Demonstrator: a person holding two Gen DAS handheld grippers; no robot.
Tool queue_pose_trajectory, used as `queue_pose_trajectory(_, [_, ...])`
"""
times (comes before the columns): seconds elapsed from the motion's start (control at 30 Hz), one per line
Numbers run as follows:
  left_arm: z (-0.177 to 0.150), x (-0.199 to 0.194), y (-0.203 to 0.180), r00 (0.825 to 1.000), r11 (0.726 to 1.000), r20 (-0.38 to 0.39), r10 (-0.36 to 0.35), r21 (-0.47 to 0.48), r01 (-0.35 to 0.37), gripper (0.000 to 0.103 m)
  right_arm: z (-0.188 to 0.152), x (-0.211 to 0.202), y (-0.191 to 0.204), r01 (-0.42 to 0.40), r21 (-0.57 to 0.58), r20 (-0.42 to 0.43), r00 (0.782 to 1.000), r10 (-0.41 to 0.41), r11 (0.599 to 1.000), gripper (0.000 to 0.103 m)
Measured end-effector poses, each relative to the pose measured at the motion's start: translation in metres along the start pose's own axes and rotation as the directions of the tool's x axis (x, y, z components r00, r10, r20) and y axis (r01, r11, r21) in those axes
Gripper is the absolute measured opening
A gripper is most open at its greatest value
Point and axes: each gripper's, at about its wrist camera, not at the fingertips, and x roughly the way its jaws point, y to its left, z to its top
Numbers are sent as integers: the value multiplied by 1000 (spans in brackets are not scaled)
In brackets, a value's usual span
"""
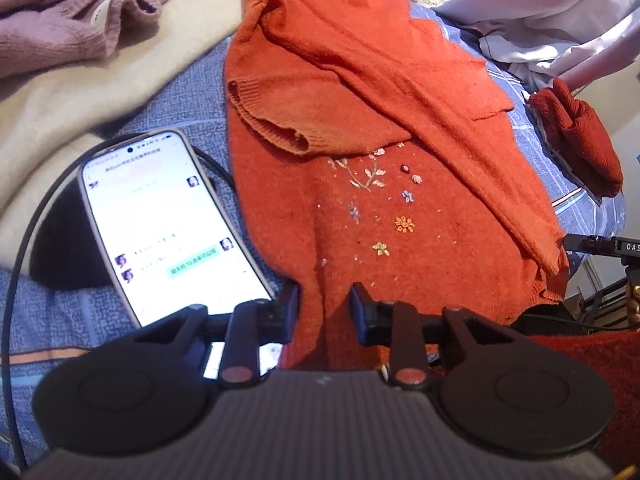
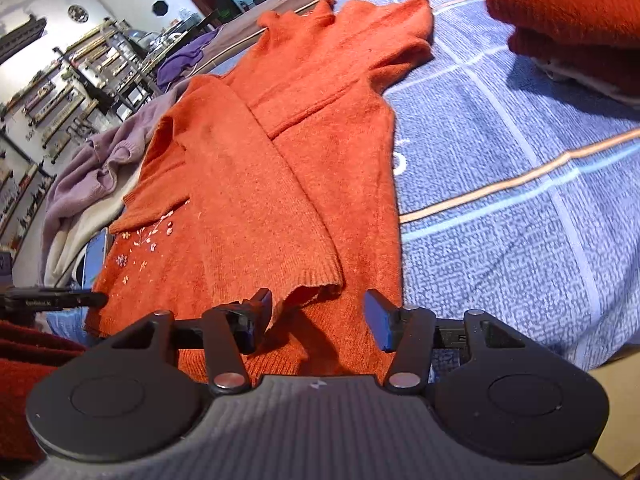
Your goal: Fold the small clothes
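An orange knit sweater [image 1: 360,184] with small embroidered flowers lies flat on a blue bedcover [image 1: 176,112], both sleeves folded across its front. It also shows in the right wrist view [image 2: 280,168]. My left gripper [image 1: 325,300] is open at the sweater's bottom hem, its fingers either side of a raised fold of the hem. My right gripper [image 2: 318,312] is open at the hem's other corner, just below the folded sleeve's cuff [image 2: 316,280]. Neither holds the cloth.
A lit phone [image 1: 168,224] with a cable lies left of the sweater. A lilac cardigan [image 1: 68,4] and cream knit [image 1: 92,92] lie far left. A folded dark red stack [image 1: 580,140] sits right. The bed edge [image 2: 612,364] is near right.
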Motion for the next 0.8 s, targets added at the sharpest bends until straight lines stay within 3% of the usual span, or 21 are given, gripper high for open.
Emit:
queue_pose_trajectory(0.27, [4, -7, -1, 998, 998, 20, -61, -11, 61, 13, -14, -10, -25, 32, 70, -50, 998, -28, 997, 91])
queue_pose_trajectory(0.37, [10, 1, -8, 1000, 999, -7, -26, 38, 26, 12, -22, -1, -33, -37, 130, -85, 995, 48, 991, 90])
queue_pose_trajectory(0.4, [11, 5, -8, 1000, 999, -14, -20, 35, 21, 12, -25, 6, -35, -65, 148, -109, 991, 81, 987, 85])
queue_pose_trajectory(0.43, [13, 6, -7, 999, 999, -20, -26, 32, 26, 12, -27, 11, -34, -76, 154, -126, 987, 96, 985, 47])
queue_pose_trajectory(0.47, [14, 5, -7, 999, 999, -20, -30, 34, 31, 12, -29, 14, -31, -102, 159, -141, 982, 125, 982, 15])
queue_pose_trajectory(0.63, [22, -7, 4, 997, 997, 2, -73, -17, 73, 11, -22, -7, -22, -220, 161, -85, 968, 236, 962, 14])
queue_pose_trajectory(0.8, [65, -20, 15, 992, 995, 85, -90, -33, 93, 11, 15, -24, -37, -397, 301, 64, 916, 397, 867, 14])
